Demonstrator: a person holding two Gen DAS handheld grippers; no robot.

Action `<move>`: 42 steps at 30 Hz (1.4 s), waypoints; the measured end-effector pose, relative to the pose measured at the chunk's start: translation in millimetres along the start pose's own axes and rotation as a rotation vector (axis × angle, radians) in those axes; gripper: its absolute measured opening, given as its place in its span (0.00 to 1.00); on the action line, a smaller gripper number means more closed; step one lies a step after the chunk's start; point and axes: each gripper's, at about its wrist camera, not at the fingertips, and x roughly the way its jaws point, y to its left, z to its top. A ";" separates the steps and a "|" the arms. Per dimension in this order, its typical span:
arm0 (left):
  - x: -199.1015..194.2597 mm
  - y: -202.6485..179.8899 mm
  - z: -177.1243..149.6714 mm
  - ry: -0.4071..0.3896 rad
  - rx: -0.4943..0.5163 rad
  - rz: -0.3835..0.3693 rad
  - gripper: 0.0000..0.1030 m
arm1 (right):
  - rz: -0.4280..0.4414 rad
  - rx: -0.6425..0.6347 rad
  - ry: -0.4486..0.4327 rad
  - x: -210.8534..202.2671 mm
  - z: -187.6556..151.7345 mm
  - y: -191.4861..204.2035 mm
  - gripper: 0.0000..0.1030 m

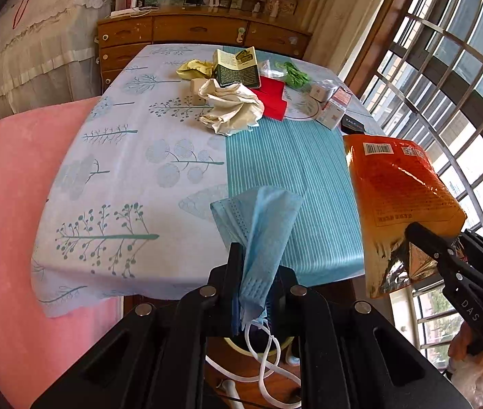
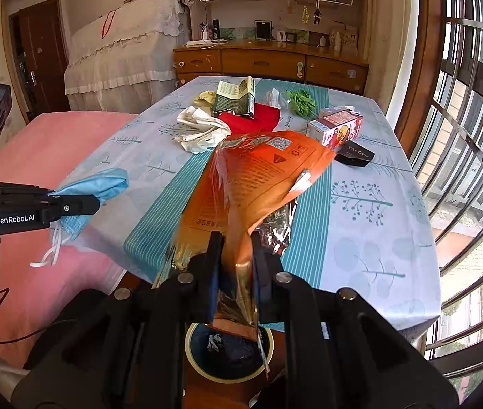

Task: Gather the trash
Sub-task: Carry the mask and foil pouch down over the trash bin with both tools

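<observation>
Your left gripper (image 1: 255,272) has its jaws clamped on a blue mask (image 1: 258,218). Your right gripper (image 2: 236,259) clamps an orange bag (image 2: 255,177), above the bin (image 2: 229,351) at the desk (image 2: 377,238) edge.

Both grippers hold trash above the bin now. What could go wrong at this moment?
1. The orange snack bag is wide; released by the right gripper, it may catch the trash bin rim.
2. The face mask in the left gripper has ear loops dangling by the fingers; they may snag there.
</observation>
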 end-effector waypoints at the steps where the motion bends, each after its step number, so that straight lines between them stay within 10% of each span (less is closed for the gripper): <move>1: -6.3 -3.1 -7.5 -0.003 0.008 -0.004 0.11 | 0.000 -0.006 -0.001 -13.8 -13.9 6.6 0.12; 10: -26.6 -29.0 -72.1 0.012 0.093 -0.010 0.11 | -0.005 -0.019 0.013 -51.0 -75.2 31.8 0.12; 25: 58.2 -47.4 -155.4 0.196 0.167 0.000 0.11 | 0.000 -0.008 0.152 -25.7 -152.9 43.0 0.12; 42: 229.2 -43.4 -180.3 0.364 0.147 0.011 0.11 | -0.070 0.072 0.571 164.2 -237.0 -1.8 0.12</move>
